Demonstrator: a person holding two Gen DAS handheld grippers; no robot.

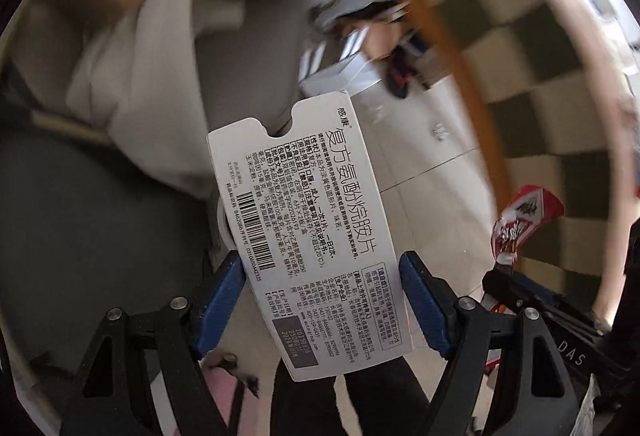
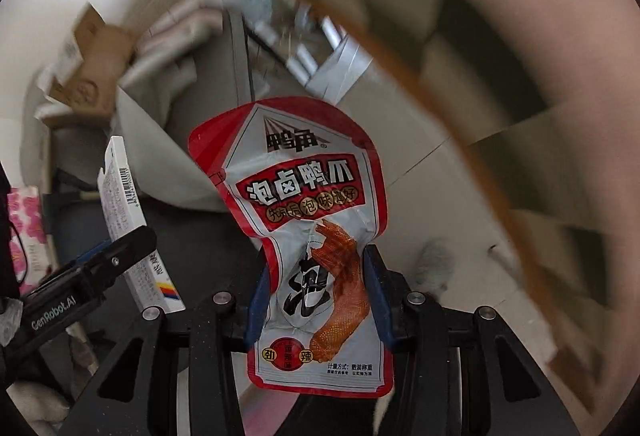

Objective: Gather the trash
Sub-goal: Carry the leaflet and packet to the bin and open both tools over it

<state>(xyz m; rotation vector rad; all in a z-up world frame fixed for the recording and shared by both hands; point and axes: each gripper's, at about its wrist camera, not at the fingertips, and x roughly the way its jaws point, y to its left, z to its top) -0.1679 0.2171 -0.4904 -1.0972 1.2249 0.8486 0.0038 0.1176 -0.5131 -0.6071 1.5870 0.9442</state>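
Note:
My left gripper (image 1: 322,290) is shut on a flat white medicine box (image 1: 308,236) printed with black text and a barcode; its blue pads (image 1: 224,296) press both long edges. My right gripper (image 2: 318,296) is shut on a red and white snack packet (image 2: 308,220) with a duck-foot picture, pinched at its narrow waist. In the left wrist view the snack packet (image 1: 524,220) shows at the right, above the other gripper. In the right wrist view the medicine box (image 2: 128,220) appears edge-on at the left, held in the left gripper's fingers (image 2: 120,252). Both point steeply down at a pale tiled floor.
A round rug with a dark and cream checker pattern (image 1: 532,47) and an orange-brown rim (image 1: 456,47) curves along the right. Grey and white fabric (image 1: 132,91) and a dark grey rounded surface (image 1: 80,220) lie at the left. Cardboard boxes (image 2: 88,75) sit at the far left, blurred.

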